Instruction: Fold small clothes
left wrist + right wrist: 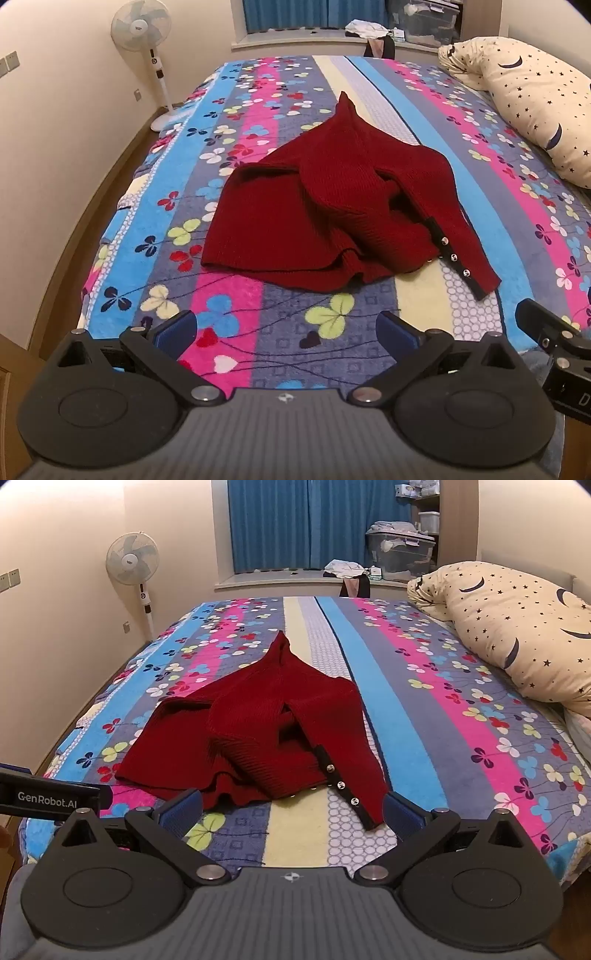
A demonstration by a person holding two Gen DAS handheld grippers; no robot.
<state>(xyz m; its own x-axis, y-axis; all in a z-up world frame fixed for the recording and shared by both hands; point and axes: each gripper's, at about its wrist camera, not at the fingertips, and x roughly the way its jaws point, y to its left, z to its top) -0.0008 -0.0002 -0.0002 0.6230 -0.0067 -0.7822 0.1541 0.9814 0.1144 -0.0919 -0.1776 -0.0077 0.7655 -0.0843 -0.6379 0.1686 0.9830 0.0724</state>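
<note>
Red sweater (pixel 317 221) crumpled on bed (pixel 424 325), buttoned cuff nearest. Left gripper (pixel 286 328) wide, empty, short of sweater. Right gripper (pixel 293 812) wide, empty, cuff tip between fingers.

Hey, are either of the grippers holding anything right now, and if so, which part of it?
Nothing is held. Both the left gripper and right gripper have open jaws above the bed; the crumpled dark red knitted sweater lies untouched.

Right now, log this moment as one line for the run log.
stage: pre-grasp | left gripper: open, empty | right gripper: open, empty | red sweater: crumpled, unfolded on bed
</note>
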